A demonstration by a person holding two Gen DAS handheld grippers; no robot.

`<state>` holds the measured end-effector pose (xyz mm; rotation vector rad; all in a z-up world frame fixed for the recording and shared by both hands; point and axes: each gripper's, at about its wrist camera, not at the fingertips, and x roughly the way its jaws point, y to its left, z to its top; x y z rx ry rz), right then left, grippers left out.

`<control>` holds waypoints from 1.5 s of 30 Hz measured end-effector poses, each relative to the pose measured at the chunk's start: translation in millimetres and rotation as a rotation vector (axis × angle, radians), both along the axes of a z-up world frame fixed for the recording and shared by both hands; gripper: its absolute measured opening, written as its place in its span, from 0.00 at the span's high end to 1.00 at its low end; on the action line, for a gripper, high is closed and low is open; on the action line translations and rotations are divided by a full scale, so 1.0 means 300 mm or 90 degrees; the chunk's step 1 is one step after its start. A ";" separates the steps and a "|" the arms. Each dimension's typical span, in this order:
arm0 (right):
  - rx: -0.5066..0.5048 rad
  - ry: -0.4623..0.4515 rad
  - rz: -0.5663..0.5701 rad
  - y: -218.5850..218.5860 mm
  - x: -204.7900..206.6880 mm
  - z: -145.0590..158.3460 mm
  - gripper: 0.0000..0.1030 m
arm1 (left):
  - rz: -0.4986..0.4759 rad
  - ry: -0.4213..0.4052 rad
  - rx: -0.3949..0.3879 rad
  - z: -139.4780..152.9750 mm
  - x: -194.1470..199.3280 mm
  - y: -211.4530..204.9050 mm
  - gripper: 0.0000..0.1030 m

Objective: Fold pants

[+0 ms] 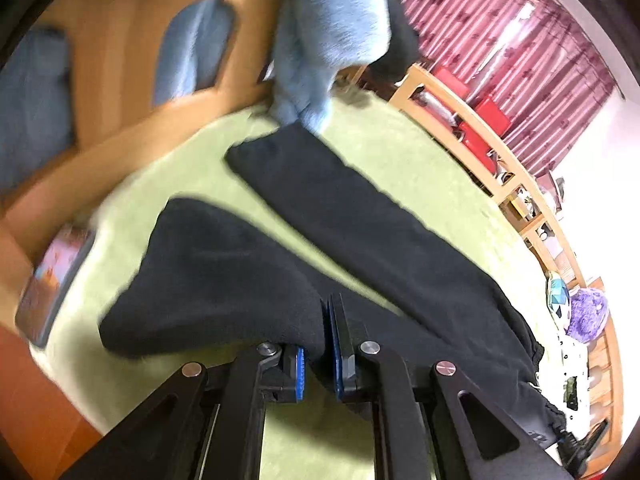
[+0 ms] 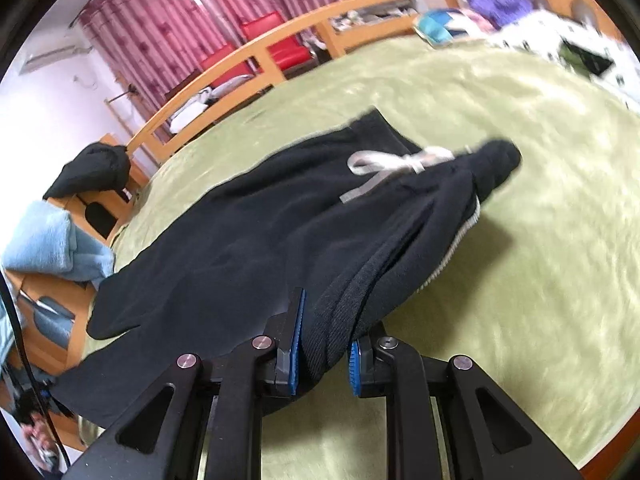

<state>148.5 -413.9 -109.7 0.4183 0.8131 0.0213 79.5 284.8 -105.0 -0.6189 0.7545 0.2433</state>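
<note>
Two claws engaged: L claw [image 1: 320, 344] clamps pants [image 1: 360, 240] leg hem; R claw [image 2: 323, 344] clamps waistband w/ drawstring [image 2: 384, 164], above green bed [image 2: 520, 280].

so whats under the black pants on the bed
The black pants lie on a green blanket, which shows all around them and between the two legs. Whatever lies directly beneath the fabric is covered. Both grippers pinch pants edges.

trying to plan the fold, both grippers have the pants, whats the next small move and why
Probably carry both grips sideways together to lay one leg over the other. The left gripper pinches a leg of the black pants, the right gripper the waistband, and the legs lie apart on the green blanket.
</note>
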 end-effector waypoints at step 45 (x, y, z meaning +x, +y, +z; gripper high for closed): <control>0.085 0.091 -0.061 -0.171 0.427 -0.342 0.21 | -0.071 0.105 -0.062 -0.396 0.599 -0.298 0.19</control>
